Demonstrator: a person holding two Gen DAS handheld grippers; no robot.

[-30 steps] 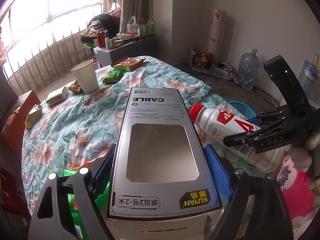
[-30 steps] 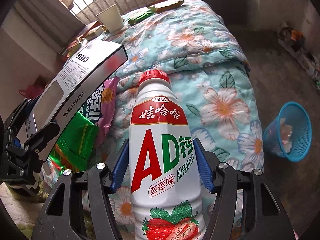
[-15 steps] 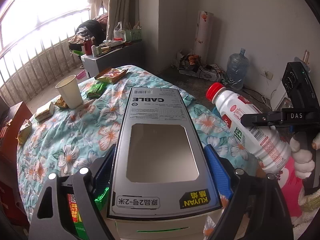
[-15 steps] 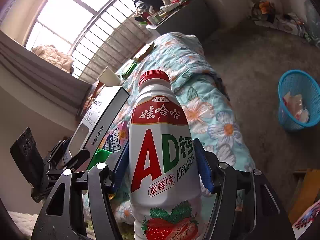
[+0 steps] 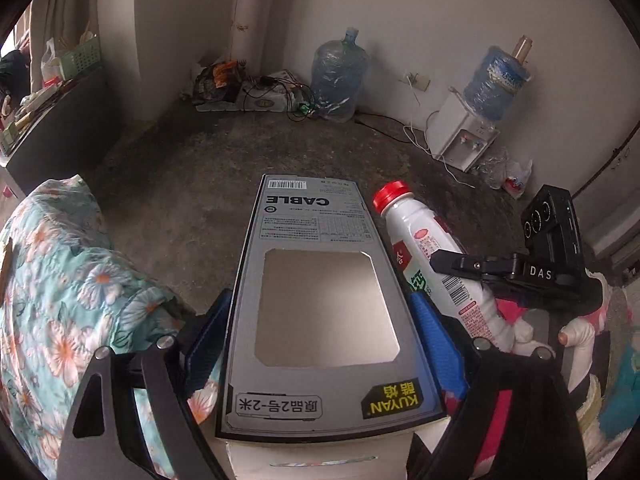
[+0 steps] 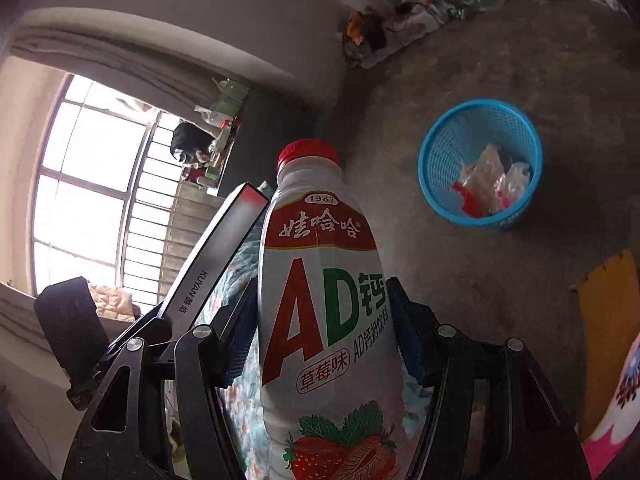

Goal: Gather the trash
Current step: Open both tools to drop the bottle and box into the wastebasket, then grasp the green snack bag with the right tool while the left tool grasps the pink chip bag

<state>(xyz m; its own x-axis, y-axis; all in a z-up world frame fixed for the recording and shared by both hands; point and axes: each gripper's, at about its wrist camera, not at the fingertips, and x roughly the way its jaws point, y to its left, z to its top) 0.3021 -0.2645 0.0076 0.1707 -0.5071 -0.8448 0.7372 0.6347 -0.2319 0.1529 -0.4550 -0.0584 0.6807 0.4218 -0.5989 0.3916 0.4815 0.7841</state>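
Note:
A grey cable box [image 5: 316, 224] with a cut-out window sits between the blue pads of my left gripper [image 5: 320, 300]. The jaws are opening, and the pads still touch the box's sides. My right gripper [image 6: 322, 284] is shut on a white strawberry milk bottle [image 6: 320, 320] with a red cap. That bottle [image 5: 424, 248] also shows just right of the box in the left wrist view. Both are held in the air over the floor. A blue mesh basket [image 6: 448, 152] stands on the floor ahead and to the right, holding some wrappers.
The bed with its floral cover [image 5: 60, 280] lies at the left. Along the far wall stand a water jug [image 5: 340, 76], a small dispenser [image 5: 464, 136] and tangled cables [image 5: 280, 88]. An orange sheet [image 6: 608, 300] lies right of the basket.
Both grippers have swung away from the bed and now face the bare floor and the wall. The right gripper has rolled, and the blue basket looks larger and nearer in its view.

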